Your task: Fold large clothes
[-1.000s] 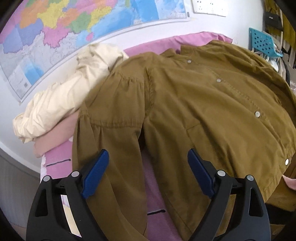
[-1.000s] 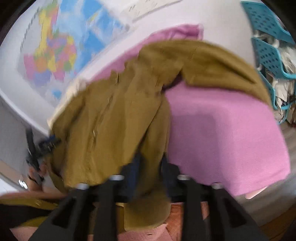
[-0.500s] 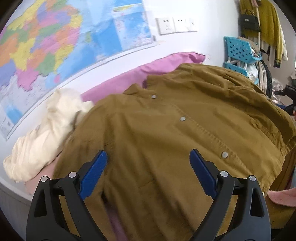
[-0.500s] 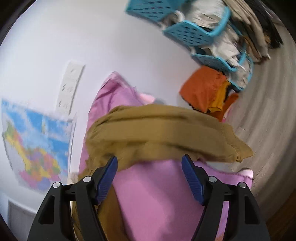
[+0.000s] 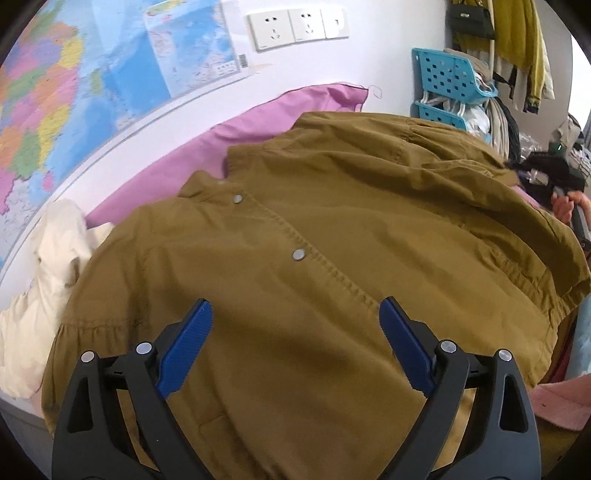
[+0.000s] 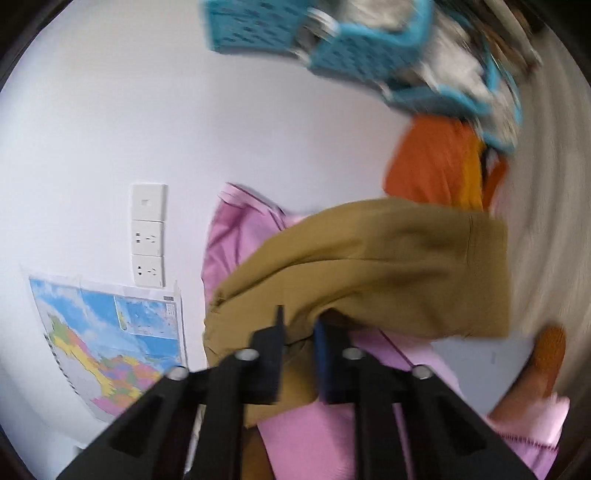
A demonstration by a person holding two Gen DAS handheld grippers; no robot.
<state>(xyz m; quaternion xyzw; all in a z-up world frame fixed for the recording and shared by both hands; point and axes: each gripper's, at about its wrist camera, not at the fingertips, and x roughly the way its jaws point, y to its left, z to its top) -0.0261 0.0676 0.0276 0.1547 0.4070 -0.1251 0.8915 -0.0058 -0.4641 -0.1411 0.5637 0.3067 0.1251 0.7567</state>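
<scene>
An olive-brown jacket [image 5: 332, 221] with snap buttons lies spread face up on a pink sheet [image 5: 258, 125]. My left gripper [image 5: 295, 306] hovers open over its front, blue pads wide apart, nothing between them. In the right wrist view, a sleeve or edge of the jacket [image 6: 388, 258] drapes across the pink sheet [image 6: 236, 229]. My right gripper [image 6: 299, 325] is rolled onto its side, its jaws closing with a fold of that olive fabric pinched between them. The picture there is blurred.
A cream garment [image 5: 48, 266] is heaped at the left by the wall. A map [image 5: 74, 92] and wall sockets [image 5: 295, 24] hang behind. Blue baskets [image 5: 447, 74] of clothes stand at the right, with orange cloth [image 6: 436, 158] below them. A hand [image 5: 565, 205] shows at the right edge.
My left gripper slid from the jacket's left sleeve toward the buttoned front, still open. My right gripper opened, rolled over, dropped lower and closed on the jacket's edge.
</scene>
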